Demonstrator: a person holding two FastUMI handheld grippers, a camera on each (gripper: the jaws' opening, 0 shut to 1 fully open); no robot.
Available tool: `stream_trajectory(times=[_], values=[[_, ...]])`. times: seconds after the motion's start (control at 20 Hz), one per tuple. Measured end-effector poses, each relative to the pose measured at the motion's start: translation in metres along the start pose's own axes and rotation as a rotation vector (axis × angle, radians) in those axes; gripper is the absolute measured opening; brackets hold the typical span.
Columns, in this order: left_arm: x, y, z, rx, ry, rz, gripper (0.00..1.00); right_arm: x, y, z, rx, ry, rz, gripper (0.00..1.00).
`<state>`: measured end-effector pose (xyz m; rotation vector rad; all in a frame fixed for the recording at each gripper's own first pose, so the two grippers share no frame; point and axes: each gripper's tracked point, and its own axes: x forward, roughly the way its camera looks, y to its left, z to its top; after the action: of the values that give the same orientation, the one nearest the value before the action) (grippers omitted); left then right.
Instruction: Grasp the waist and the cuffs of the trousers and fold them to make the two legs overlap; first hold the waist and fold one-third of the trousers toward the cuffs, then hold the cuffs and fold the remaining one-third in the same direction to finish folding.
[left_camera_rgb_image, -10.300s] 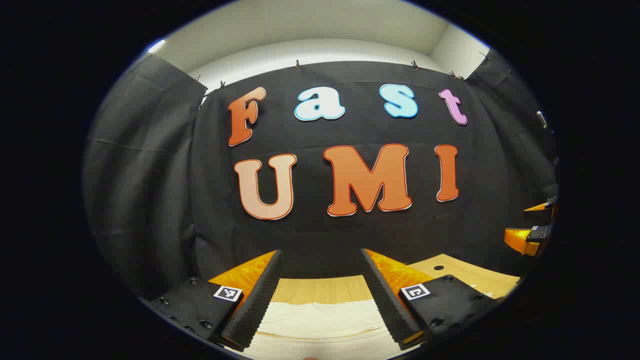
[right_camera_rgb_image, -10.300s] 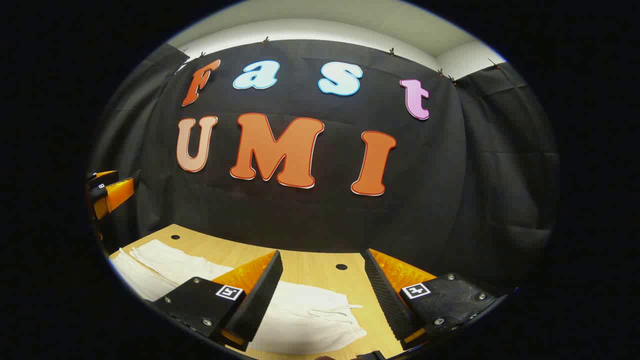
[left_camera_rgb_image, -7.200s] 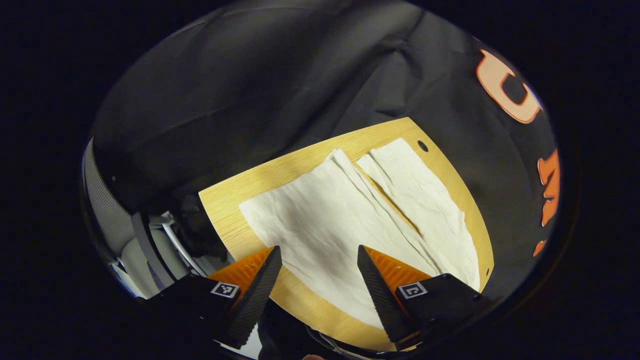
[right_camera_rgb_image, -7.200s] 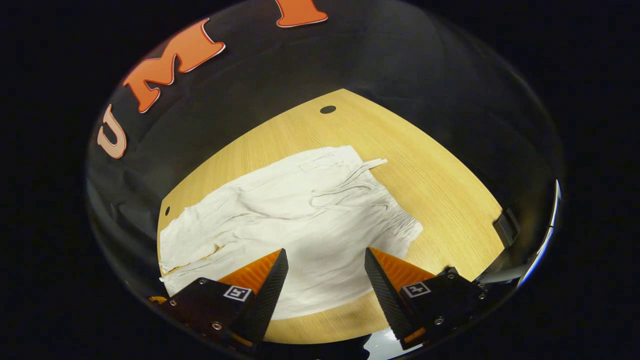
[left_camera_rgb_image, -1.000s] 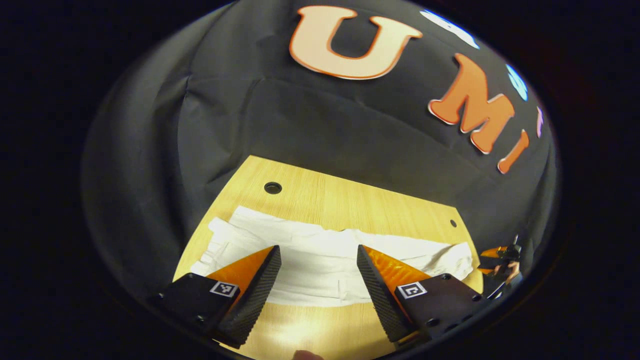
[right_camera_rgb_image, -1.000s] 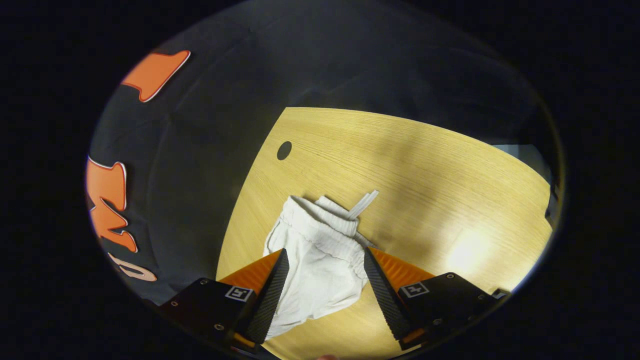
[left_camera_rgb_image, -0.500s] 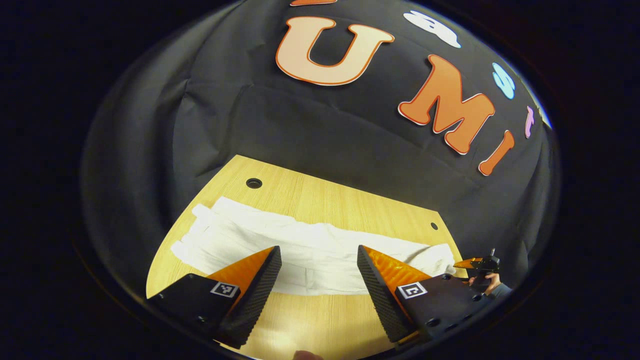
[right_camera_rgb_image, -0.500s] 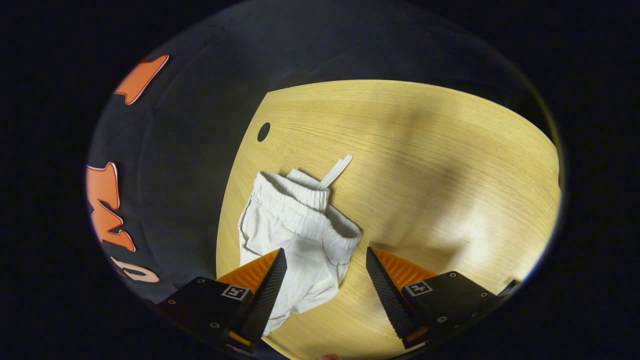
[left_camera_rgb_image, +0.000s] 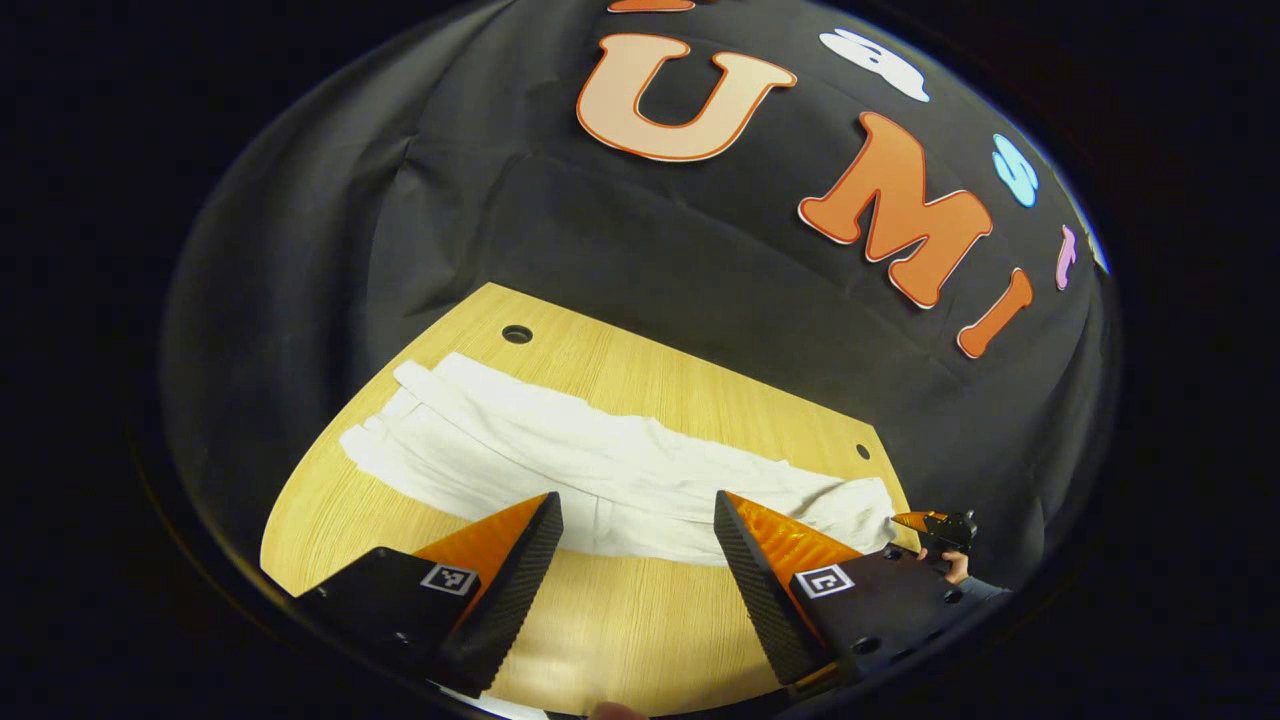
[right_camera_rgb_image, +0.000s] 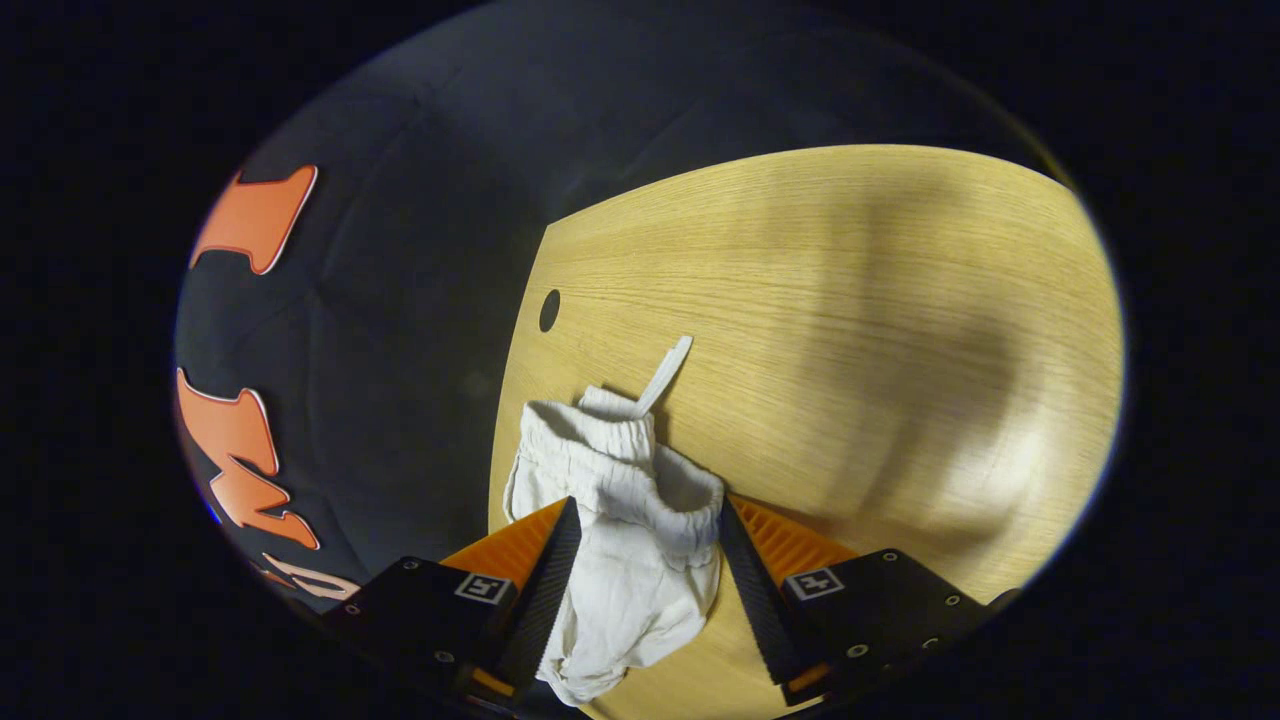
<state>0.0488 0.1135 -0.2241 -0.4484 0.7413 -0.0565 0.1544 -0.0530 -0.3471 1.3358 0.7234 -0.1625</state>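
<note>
Right gripper (right_camera_rgb_image: 640, 580): fingers standing close on either side of the gathered elastic waist (right_camera_rgb_image: 625, 470) of the white trousers (right_camera_rgb_image: 625, 540), the cloth bunching between them; whether both are pressing on it cannot be told. Left gripper (left_camera_rgb_image: 638, 565): fingers spreading wide apart, holding nothing, hovering over the wooden table (left_camera_rgb_image: 620, 630) just short of the trousers' near edge. Trousers (left_camera_rgb_image: 600, 470): lying along the table as a long, creased, narrow band, cuffs (left_camera_rgb_image: 400, 420) resting near a hole (left_camera_rgb_image: 517, 334) in the tabletop, drawstring (right_camera_rgb_image: 665, 375) trailing flat beyond the waist.
</note>
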Motion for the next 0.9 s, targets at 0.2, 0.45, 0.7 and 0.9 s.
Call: stream_trajectory(times=[0.2, 0.45, 0.7, 0.9], values=[[0.002, 0.003, -0.011, -0.022, 0.011, 0.026, 0.96, -0.004, -0.013, 0.002, 0.036, -0.010, -0.012, 0.26], [0.014, 0.034, -0.022, -0.162, 0.029, 0.082, 0.99, -0.006, -0.011, -0.001, 0.055, 0.002, 0.017, 0.11], [0.048, 0.093, -0.037, -0.446, 0.055, 0.100, 0.99, -0.006, -0.009, 0.003, 0.055, -0.004, -0.017, 0.11], [0.066, 0.148, -0.053, -0.637, 0.070, 0.161, 0.99, -0.010, -0.009, 0.002, 0.065, -0.014, -0.038, 0.11]])
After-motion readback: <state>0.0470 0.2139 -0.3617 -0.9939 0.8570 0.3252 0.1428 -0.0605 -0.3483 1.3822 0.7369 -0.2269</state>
